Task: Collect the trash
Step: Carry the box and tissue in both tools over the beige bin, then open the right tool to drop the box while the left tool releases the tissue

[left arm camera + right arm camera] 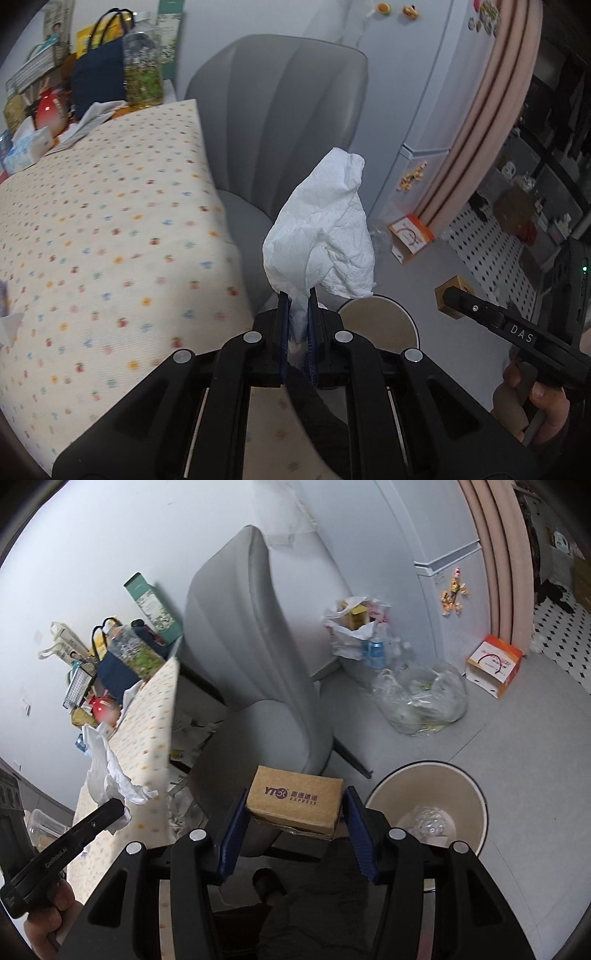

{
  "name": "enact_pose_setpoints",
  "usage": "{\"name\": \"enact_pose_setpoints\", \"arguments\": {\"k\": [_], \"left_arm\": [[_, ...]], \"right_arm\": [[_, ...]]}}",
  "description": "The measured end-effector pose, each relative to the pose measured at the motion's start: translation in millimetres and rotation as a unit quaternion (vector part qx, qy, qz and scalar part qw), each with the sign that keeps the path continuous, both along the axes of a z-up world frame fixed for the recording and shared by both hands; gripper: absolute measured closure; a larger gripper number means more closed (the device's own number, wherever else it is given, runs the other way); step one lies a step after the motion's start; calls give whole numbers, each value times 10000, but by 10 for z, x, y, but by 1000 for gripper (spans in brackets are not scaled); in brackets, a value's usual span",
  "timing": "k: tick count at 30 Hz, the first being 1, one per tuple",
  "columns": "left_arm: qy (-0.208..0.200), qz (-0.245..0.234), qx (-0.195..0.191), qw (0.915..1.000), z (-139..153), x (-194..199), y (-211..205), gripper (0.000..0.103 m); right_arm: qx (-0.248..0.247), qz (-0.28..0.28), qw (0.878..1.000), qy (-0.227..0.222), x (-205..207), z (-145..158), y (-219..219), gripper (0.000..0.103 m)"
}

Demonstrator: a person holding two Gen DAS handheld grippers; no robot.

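— What did we have in the left gripper [297, 295]?

— A crumpled white tissue [325, 229], pinched between the two blue pads, which sat close together on its lower end. The rest of it stood up at the centre of the left wrist view, in front of the grey chair [280, 110]. The desk [92, 240] with its dotted cloth filled the left of that frame, and the rim of the trash bin [380, 325] peeked out just right of the gripper, low in the picture.

— And the right gripper [295, 805]?

— We had it clamped on a small brown cardboard box [295, 801] (purple "YTO Express" print on its face), one blue pad on each end. It sat at the lower centre of the right wrist view, held in the air before the chair seat.

— Where was the bin from that side?

— At the lower right of the frame, on the grey floor [517, 775], just beside the box. We saw something clear and crinkled at its bottom; we could not tell what.

— Anything else around?

— A clear plastic bag [424, 701] on the floor at right of centre, a fuller white bag [351, 627] behind it by the fridge [454, 602], and an orange-and-white carton [495, 664] at the right edge.
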State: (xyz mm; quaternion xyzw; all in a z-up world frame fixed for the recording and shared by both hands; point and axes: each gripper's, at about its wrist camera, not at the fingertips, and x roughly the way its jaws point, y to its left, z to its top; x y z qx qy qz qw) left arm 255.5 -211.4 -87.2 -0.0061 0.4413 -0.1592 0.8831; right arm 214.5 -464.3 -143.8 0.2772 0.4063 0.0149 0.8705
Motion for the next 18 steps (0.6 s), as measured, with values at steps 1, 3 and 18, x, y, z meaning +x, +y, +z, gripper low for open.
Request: {"name": "enact_pose_setpoints", "arguments": {"k": [1, 3, 18], "left_arm": [[27, -41, 21, 10000, -26, 21, -48, 94], [87, -137, 72, 9998, -77, 77, -150, 94], [430, -980, 251, 9939, -363, 182, -1056, 94]], "right_arm": [[-57, -79, 10000, -13, -5, -20, -64, 39], [-17, -221, 9997, -56, -18, -50, -173, 29], [179, -998, 9947, 159, -319, -338, -943, 29]]}}
